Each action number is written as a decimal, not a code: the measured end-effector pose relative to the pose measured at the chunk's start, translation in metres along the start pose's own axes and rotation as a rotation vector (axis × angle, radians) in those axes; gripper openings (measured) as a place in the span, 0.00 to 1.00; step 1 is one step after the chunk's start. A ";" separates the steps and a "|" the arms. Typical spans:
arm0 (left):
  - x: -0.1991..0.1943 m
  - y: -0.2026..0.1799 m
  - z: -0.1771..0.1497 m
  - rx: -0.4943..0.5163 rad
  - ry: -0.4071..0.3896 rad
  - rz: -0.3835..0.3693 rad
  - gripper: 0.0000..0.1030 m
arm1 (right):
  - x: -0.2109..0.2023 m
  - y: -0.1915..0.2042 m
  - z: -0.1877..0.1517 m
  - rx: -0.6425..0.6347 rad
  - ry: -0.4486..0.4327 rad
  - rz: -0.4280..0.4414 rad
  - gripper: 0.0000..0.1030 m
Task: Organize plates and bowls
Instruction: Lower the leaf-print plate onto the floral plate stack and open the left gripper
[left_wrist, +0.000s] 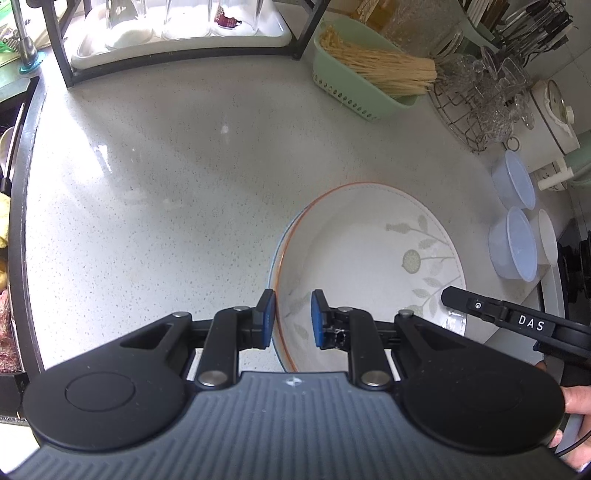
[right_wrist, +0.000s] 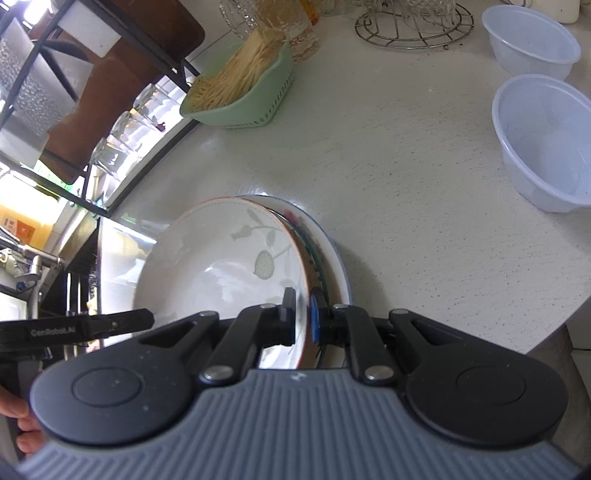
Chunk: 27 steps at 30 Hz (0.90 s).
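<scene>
Both grippers pinch the leaf-print plate's (right_wrist: 221, 266) rim: left gripper (left_wrist: 293, 318) on its left edge, right gripper (right_wrist: 303, 316) opposite. Plate tilts atop a blue-rimmed plate (right_wrist: 338, 266) on counter (left_wrist: 166, 177).

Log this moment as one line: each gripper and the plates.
left gripper: shut on leaf-pattern plate rim | right gripper: shut on opposite rim | plate tilted over blue-rimmed plate | countertop

A home kitchen: speckled stone countertop (left_wrist: 184, 177), a green basket of dry noodles (left_wrist: 373, 66) at one o'clock, upturned glasses on a drying rack (left_wrist: 177, 33) at eleven, a faucet (right_wrist: 29, 258) at nine.
</scene>
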<state>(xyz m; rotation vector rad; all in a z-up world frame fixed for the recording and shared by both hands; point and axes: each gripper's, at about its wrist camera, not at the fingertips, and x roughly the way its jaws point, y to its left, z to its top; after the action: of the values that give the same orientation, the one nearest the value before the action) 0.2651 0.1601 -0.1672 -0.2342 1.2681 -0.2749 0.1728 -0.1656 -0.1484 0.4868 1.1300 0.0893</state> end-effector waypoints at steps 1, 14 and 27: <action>0.000 -0.001 -0.001 -0.005 -0.003 -0.001 0.22 | -0.001 0.001 -0.001 -0.013 0.002 -0.004 0.11; -0.010 0.008 -0.007 -0.051 -0.029 -0.045 0.22 | -0.011 0.015 -0.006 -0.084 0.060 -0.093 0.11; -0.020 0.008 -0.002 -0.056 -0.075 -0.097 0.27 | -0.021 0.032 -0.005 -0.153 -0.022 -0.181 0.11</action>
<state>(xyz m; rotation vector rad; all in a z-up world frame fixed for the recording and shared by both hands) 0.2586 0.1741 -0.1517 -0.3517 1.1932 -0.3116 0.1648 -0.1415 -0.1191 0.2477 1.1316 0.0121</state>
